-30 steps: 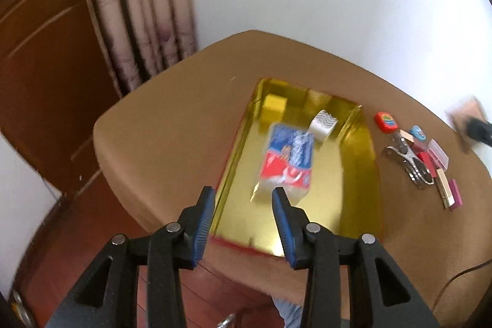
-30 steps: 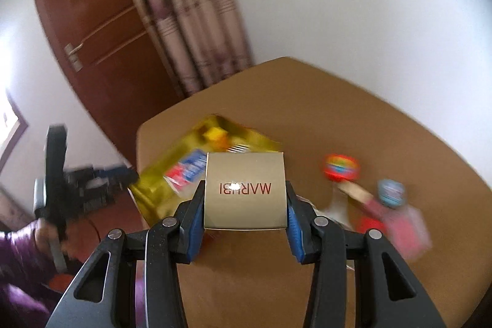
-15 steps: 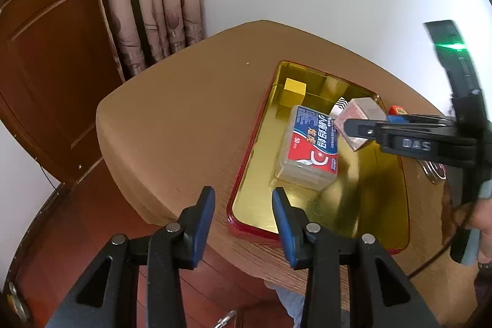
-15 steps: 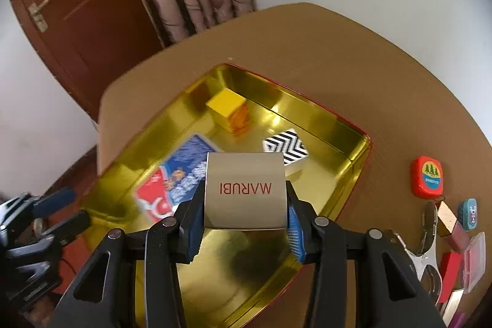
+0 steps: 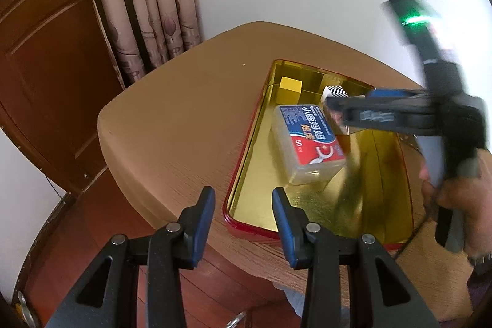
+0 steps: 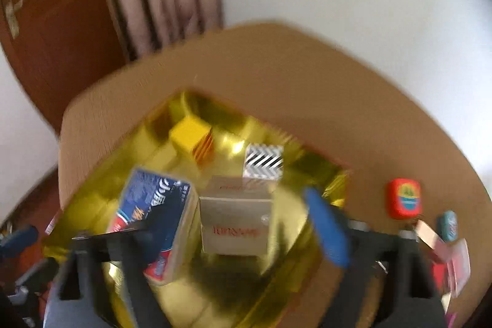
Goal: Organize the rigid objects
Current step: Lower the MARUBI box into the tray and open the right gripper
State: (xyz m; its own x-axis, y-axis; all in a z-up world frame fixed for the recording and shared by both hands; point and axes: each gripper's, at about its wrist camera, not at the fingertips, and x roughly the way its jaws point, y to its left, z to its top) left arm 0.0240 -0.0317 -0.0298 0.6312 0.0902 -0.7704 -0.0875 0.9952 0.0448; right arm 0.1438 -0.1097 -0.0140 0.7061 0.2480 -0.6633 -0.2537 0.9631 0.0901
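Fingers of your right gripper [image 6: 233,232] are opening, silver box [image 6: 235,223] loose between them, sitting in the gold tray [image 6: 323,174] beside the blue-red box [image 6: 153,214]. Left gripper [image 5: 243,214] fingers apart, empty, over the table [image 5: 172,119] edge.

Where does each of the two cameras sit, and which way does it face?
Left wrist: on the left gripper, looking down across the table at the gold tray; its own open, empty fingers show, plus the right gripper and the hand holding it.
Right wrist: on the right gripper, blurred, looking down into the tray; its jaws are opening, the silver box between them.
Shared: tray, blue-red box, yellow cube, zigzag block.
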